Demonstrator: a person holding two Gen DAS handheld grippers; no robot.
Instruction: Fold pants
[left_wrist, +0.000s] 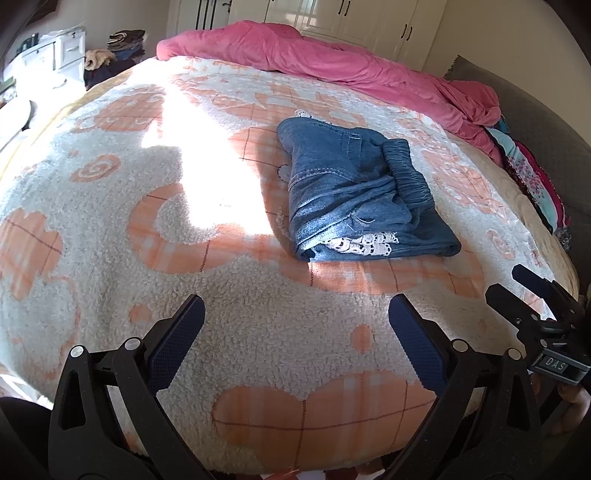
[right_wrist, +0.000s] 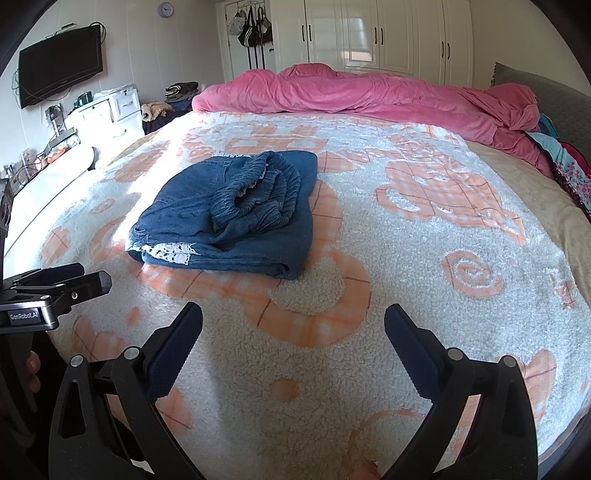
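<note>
Blue denim pants (left_wrist: 354, 192) lie folded in a compact stack on the fleece bed cover, elastic waistband on top and white lace trim showing at the near edge. The right wrist view has the pants (right_wrist: 229, 221) left of centre. My left gripper (left_wrist: 295, 314) hangs open over bare blanket, well short of the pants. My right gripper (right_wrist: 293, 325) is open too, nothing between its fingers, also short of the stack. The right gripper (left_wrist: 517, 284) appears at the right edge of the left wrist view; the left gripper (right_wrist: 81, 278) shows at the left edge of the right wrist view.
The white and orange patterned blanket (right_wrist: 369, 314) covers the bed. A pink duvet (right_wrist: 369, 92) is bunched along the far side. Colourful folded cloth (right_wrist: 569, 162) sits at the right. White drawers (right_wrist: 110, 110), a wall TV (right_wrist: 59, 66) and wardrobes (right_wrist: 388, 33) stand beyond.
</note>
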